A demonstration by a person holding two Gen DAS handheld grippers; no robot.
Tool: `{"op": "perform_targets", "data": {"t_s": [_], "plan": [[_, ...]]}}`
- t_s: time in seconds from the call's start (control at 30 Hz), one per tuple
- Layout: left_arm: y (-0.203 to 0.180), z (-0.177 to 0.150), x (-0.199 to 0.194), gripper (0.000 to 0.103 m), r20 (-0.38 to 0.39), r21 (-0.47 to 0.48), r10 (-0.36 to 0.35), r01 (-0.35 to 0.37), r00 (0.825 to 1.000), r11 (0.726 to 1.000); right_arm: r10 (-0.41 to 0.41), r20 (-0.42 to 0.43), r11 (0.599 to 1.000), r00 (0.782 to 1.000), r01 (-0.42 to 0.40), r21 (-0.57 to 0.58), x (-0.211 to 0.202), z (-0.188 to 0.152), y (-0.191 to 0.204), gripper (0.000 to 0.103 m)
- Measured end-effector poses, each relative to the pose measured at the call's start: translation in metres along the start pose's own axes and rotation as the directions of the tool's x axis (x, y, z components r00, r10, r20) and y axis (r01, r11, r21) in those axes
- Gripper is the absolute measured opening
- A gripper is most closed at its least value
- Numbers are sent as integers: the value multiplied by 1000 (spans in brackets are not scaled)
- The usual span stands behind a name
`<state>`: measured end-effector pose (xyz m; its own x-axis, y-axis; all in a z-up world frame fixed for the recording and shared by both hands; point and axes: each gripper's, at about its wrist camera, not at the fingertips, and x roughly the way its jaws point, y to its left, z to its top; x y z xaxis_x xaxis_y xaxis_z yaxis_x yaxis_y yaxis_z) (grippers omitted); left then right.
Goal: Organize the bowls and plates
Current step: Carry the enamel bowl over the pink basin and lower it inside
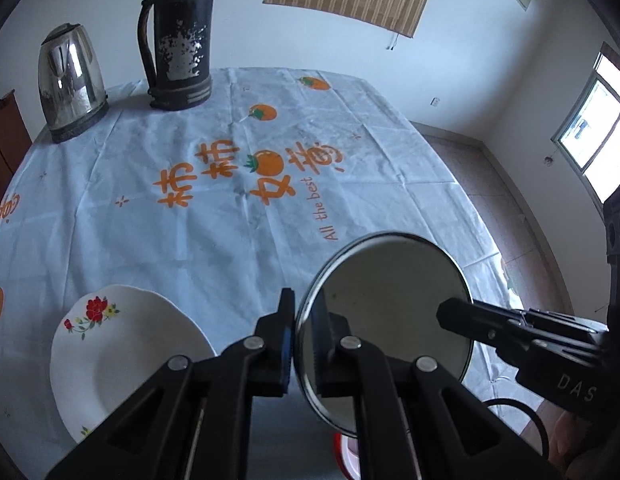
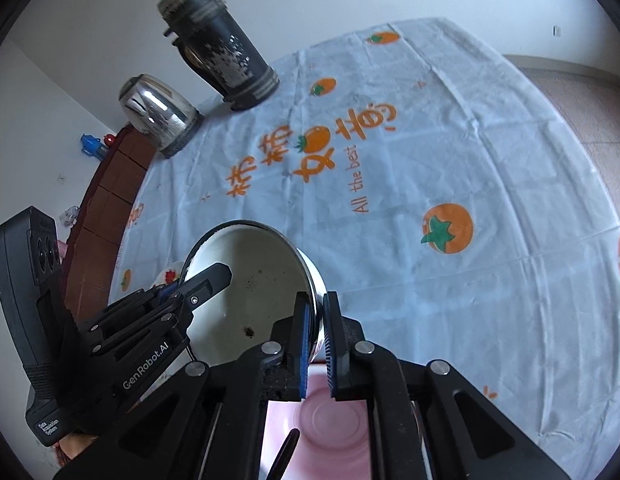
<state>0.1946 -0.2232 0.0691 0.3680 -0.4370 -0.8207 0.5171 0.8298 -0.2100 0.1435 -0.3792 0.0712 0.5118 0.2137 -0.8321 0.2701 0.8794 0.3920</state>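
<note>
A white enamel bowl with a dark rim is held above the near table edge by both grippers. My left gripper is shut on the bowl's left rim. My right gripper is shut on the bowl's right rim; it also shows in the left wrist view. A white plate with red flowers lies on the tablecloth to the left of the bowl. A pink plate lies below the bowl.
A steel kettle and a tall dark thermos stand at the table's far left. The white tablecloth has orange prints. A brown cabinet stands left of the table.
</note>
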Motion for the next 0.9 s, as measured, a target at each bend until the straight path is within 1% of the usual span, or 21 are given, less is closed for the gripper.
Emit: {"op": "perform_targets", "data": {"t_s": [0.2, 0.37, 0.5, 0.67, 0.77, 0.9], "plan": [[-29, -16, -35, 5, 40, 56, -10, 7, 999, 998, -19, 46, 1000, 999, 19, -10, -48, -26, 3, 8], [-49, -37, -41, 5, 31, 92, -12, 9, 999, 996, -48, 58, 999, 997, 48, 0, -68, -53, -5, 8], [-57, -56, -33, 5, 7, 101, -4, 4, 1000, 995, -64, 46, 998, 997, 63, 21, -68, -73, -16, 8], [-62, -74, -15, 5, -22, 112, 34, -31, 999, 993, -74, 15, 996, 997, 73, 44, -52, -90, -29, 8], [-63, -81, -6, 5, -30, 117, 56, -52, 998, 992, -71, -5, 996, 997, 71, 55, -40, -94, -36, 8], [-61, -86, 4, 5, -43, 100, 54, -49, 998, 994, -68, -14, 996, 998, 68, 64, -31, -95, -43, 8]]}}
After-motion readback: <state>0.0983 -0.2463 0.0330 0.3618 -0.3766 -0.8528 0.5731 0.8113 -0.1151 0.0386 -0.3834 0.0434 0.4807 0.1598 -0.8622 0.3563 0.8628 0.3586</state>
